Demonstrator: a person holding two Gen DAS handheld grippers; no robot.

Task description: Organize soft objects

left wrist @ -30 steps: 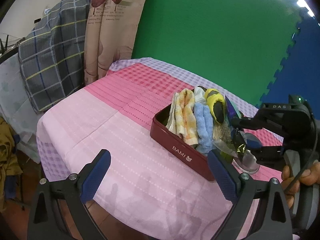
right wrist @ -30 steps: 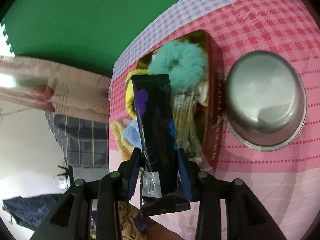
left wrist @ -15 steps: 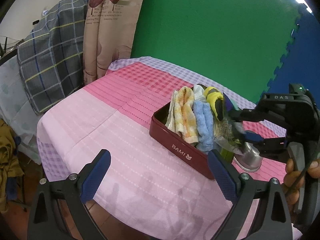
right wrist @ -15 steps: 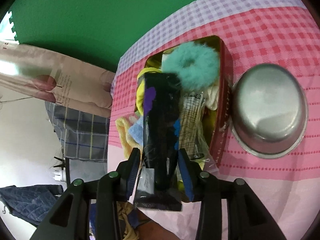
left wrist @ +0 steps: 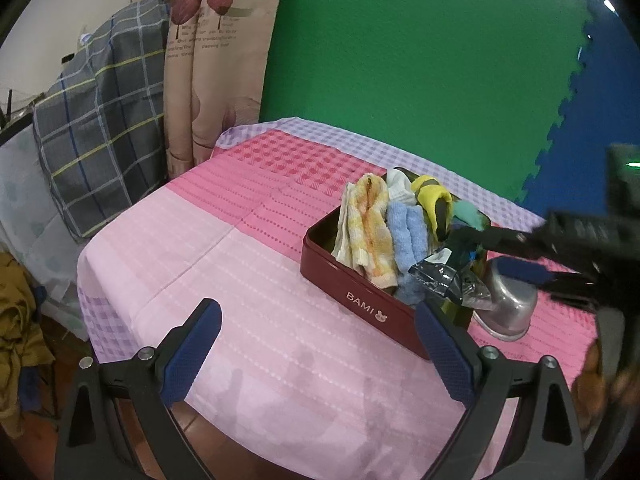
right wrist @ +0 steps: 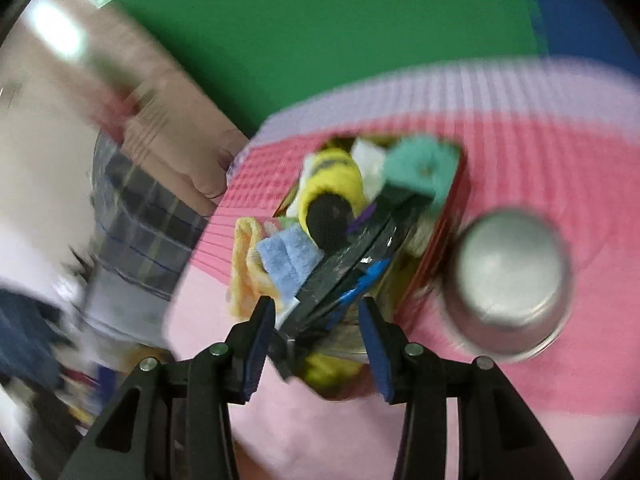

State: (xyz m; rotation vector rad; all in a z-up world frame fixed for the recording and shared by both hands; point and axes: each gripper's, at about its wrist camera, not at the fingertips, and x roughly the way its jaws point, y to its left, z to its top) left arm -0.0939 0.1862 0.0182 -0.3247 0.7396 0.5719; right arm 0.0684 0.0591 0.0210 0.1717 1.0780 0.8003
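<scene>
The dark foil packet [right wrist: 352, 264] leans inside the red tin [left wrist: 360, 300], beside the blue cloth [right wrist: 288, 260] and the yellow plush [right wrist: 332, 184]. The right gripper [right wrist: 320, 340] has just been opening; its pads stand apart from the packet between them. The left gripper [left wrist: 316, 348] hangs wide and empty over the pink tablecloth [left wrist: 240, 280]. A steel bowl [right wrist: 508, 280] sits just beside the tin.

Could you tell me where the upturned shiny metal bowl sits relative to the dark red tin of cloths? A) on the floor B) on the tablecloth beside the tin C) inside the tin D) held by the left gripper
B: the upturned shiny metal bowl stands on the pink tablecloth beside the dark red tin.
</scene>
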